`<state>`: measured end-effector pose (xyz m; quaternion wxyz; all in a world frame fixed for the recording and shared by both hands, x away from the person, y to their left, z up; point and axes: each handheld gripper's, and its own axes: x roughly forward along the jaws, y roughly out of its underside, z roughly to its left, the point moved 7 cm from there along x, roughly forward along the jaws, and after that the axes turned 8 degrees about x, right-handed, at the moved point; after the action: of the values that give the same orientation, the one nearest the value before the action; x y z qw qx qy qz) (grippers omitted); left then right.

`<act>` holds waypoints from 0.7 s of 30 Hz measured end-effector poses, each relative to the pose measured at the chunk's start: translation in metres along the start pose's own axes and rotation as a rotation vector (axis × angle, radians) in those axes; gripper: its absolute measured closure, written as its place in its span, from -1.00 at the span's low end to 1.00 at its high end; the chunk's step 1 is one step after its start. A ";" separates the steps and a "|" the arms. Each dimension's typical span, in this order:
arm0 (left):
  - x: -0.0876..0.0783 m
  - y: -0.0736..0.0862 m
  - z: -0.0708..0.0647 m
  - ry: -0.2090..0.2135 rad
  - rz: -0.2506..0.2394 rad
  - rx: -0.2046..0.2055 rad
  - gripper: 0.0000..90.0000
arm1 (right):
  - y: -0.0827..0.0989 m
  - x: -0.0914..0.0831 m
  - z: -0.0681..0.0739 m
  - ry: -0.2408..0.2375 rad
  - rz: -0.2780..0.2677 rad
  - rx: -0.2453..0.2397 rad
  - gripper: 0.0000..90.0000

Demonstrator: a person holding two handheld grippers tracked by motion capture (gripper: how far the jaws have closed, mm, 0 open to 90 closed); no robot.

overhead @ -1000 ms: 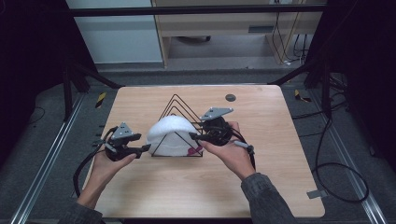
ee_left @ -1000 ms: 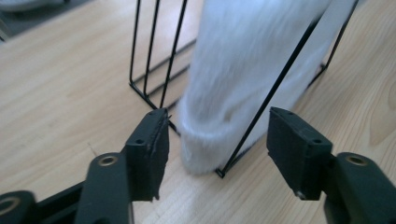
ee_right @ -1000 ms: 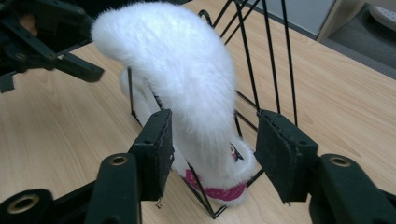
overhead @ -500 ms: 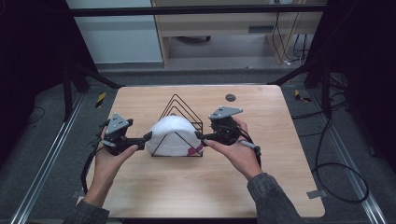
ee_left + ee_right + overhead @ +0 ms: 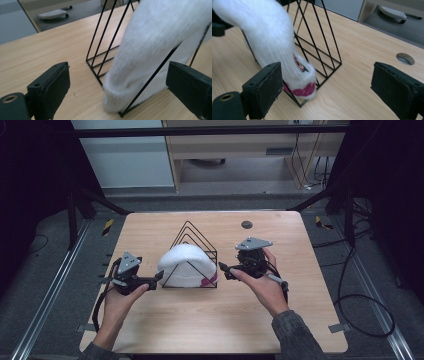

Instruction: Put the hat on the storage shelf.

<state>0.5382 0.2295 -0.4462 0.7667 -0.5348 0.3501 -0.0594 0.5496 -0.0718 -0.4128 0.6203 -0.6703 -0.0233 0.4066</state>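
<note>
A white furry hat [image 5: 182,265] with a pink patch at its right end hangs over the front frames of a black triangular wire rack [image 5: 192,232] in the middle of the table. The hat [image 5: 150,50] is close ahead in the left gripper view, and its pink-trimmed end [image 5: 300,87] sits near the table in the right gripper view. My left gripper [image 5: 159,276] is just left of the hat, open and holding nothing. My right gripper [image 5: 223,269] stands just right of the rack, open as well.
The wooden table [image 5: 300,320] has a round cable hole [image 5: 246,224] at its back right. Metal rails run along both sides on the floor. Cables lie on the floor at the right.
Both grippers have let go of the hat and pulled outward from it. The hat now rests draped on the rack.
</note>
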 end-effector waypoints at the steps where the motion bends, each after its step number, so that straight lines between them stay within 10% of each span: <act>1: 0.000 -0.001 0.000 0.002 -0.008 -0.008 -0.89 | 0.002 -0.001 -0.003 0.004 0.002 -0.009 -0.78; 13: 0.012 -0.018 -0.017 0.005 -0.097 -0.062 -0.88 | 0.031 -0.022 -0.029 0.022 0.005 0.024 -0.80; 21: 0.008 0.006 -0.017 -0.018 -0.065 -0.065 -0.88 | 0.044 -0.037 -0.054 0.066 0.000 0.079 -0.72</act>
<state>0.5323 0.2152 -0.4585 0.7499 -0.5708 0.3274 -0.0679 0.5350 -0.1455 -0.4369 0.6469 -0.6583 0.0135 0.3847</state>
